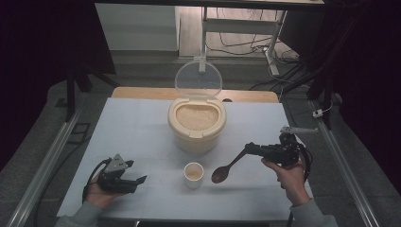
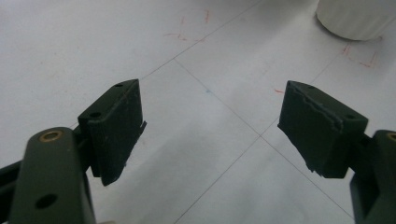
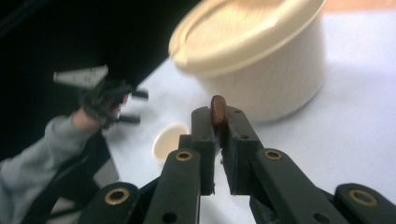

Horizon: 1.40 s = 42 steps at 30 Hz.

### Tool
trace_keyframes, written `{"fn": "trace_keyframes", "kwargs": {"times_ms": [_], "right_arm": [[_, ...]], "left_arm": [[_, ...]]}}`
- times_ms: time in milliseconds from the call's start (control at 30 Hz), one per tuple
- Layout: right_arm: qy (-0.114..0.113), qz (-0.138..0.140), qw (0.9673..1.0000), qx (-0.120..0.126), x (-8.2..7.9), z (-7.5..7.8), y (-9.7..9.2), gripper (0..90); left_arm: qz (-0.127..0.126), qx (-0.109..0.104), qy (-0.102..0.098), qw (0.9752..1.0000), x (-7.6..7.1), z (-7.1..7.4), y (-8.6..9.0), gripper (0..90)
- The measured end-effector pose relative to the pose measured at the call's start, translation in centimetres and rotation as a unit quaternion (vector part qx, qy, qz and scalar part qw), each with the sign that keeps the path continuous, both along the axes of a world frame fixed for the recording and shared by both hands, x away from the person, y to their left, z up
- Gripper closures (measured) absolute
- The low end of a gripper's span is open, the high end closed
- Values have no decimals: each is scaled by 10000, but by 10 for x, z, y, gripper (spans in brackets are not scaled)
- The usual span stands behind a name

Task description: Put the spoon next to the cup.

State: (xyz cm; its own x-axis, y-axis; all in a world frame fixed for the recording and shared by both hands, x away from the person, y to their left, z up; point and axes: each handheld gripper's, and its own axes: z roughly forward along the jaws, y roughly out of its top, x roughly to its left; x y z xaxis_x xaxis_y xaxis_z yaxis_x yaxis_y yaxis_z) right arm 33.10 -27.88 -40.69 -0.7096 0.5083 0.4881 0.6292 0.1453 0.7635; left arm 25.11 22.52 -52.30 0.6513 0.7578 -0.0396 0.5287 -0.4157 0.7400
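Observation:
A cream rice container [image 1: 197, 124] stands at the table's middle back, its clear lid [image 1: 198, 78] swung up and grain showing inside. In front of it sits a small white cup [image 1: 193, 174]. My right gripper [image 1: 250, 149] is shut on the handle of a brown wooden spoon [image 1: 226, 169], whose bowl hangs low just right of the cup. In the right gripper view the spoon handle [image 3: 218, 113] sticks up between the jaws, with the container [image 3: 261, 56] behind. My left gripper [image 1: 138, 181] rests open at the front left, and its jaws [image 2: 210, 135] hold nothing over the bare table.
The table [image 1: 132, 127] is a pale blue-white sheet with thin grid lines and red marks. Metal rails run along both sides. A desk frame [image 1: 246, 28] and cables lie on the floor beyond the far edge.

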Motion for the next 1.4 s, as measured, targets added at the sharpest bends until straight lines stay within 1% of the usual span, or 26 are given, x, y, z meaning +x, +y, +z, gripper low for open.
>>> {"fn": "trace_keyframes", "kwargs": {"times_ms": [33,167,233,333,467,500,567,667,733,800,867,967,1133,1233,1400], "right_arm": [[28,77,9999,-61,0,-2,2,835],[287,365,9986,-266,3,-6,9,835],[365,442,9977,-361,4,-8,12,835],[519,584,9956,-520,7,-12,18,835],[699,721,9923,-721,12,-22,27,834],[715,735,9918,-761,13,-24,29,834],[775,788,9907,-797,15,-28,33,834],[838,815,9905,-724,21,-32,37,833],[869,772,9905,-741,25,-34,39,823],[853,679,9910,-779,29,-39,40,803],[796,551,9914,-881,32,-43,42,785],[721,385,9928,-874,37,-51,42,765],[587,200,9937,-929,42,-64,44,732],[444,109,9942,-972,43,-70,46,712],[358,-25,9944,-998,46,-81,47,683]], "left_arm": [[-1,1,0,10000,0,0,0,215],[-1,1,2,10000,0,0,0,215],[2,5,5,10000,0,0,0,215],[3,-5,-7,10000,0,0,0,215],[-2,11,-1,10000,0,0,0,215],[-1,13,0,10000,0,0,0,215],[4,8,0,10000,0,0,0,215],[3,11,2,10000,0,0,0,215],[0,19,2,10000,0,0,0,215],[-2,22,-1,10000,0,0,0,215],[1,18,0,10000,0,-1,0,215],[1,22,1,10000,0,-1,0,215],[3,22,13,10000,0,-1,0,215],[5,22,13,10000,0,-1,0,215],[6,25,8,10000,0,-1,0,215]]}}
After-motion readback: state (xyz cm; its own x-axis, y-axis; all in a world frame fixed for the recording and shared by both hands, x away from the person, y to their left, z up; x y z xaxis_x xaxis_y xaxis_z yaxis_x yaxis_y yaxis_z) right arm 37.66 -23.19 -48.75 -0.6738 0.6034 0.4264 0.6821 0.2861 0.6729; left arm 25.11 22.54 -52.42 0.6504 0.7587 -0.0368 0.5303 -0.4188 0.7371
